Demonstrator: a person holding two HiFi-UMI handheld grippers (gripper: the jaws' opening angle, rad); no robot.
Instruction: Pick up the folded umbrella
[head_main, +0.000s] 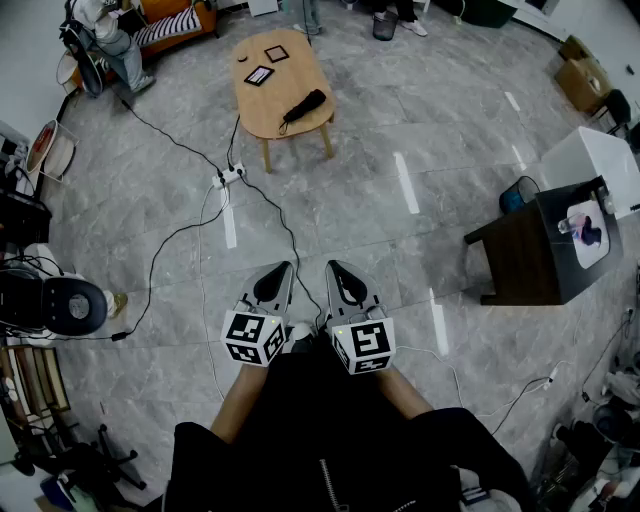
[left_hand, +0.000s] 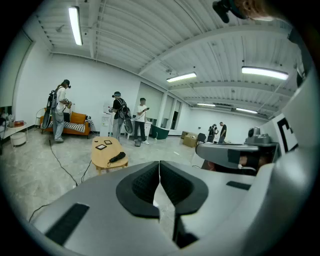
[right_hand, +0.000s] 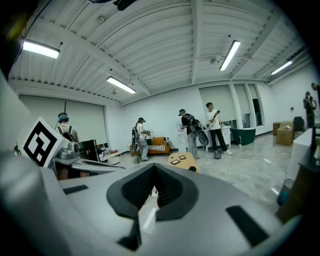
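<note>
I am holding both tools close in front of my body, side by side and apart from each other, both pointing ahead and a little downward. The left gripper (head_main: 285, 266) is standing fully closed: its dark pads are meeting at the tips and nothing is sitting between them. The right gripper (head_main: 332, 266) is looking the same in its own view, with pads together at the tips and nothing in its grasp.

The folded umbrella (head_main: 303, 105) is lying well apart from both tools, straight ahead of them across a wide stretch of grey floor (head_main: 360, 215). It is resting on the wooden table (head_main: 258, 108), black and closed up, slanting across the near right part of the tabletop. One end is reaching toward the right edge and the other is pointing toward the near edge. Neither tool is touching it or the table.

Sharing the tabletop, a flat dark square (head_main: 275, 53) is sitting toward the far edge, and a second dark square (head_main: 259, 75) is lying nearer the left edge, both clear of the umbrella.

On the floor between me and the table, a white power strip (head_main: 230, 177) is lying just in front of the table legs, with a black cable (head_main: 290, 240) trailing from it toward my tools.
</note>
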